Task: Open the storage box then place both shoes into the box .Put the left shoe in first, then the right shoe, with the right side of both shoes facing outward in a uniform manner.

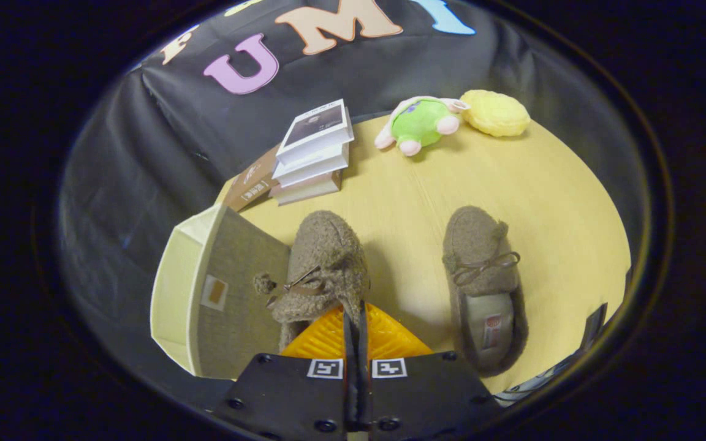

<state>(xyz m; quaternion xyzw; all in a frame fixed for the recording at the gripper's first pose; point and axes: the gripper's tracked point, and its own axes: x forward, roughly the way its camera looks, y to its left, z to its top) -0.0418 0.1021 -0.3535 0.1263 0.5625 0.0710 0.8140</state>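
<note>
Round pale wooden table (531,202) spreading ahead, backed by dark cloth. Cream storage box (206,294) at the near left edge of the table, lid raised, a small label on its grey face. Stack of books (316,153) at the far left, a brown one leaning beside it. Two fuzzy grey-brown slippers lying side by side, toes pointing away: left shoe (322,263) just right of the box, its heel rim pinched in the claw (356,318); right shoe (482,275) well apart to the right, flat on the table, lining and bow visible. Green and white plush toy (423,122) at the far side, touching a yellow puff (495,113) on its right. Claw clenched, fingers pressed nearly together on the heel edge of the left shoe, just ahead of the box's near corner.
</note>
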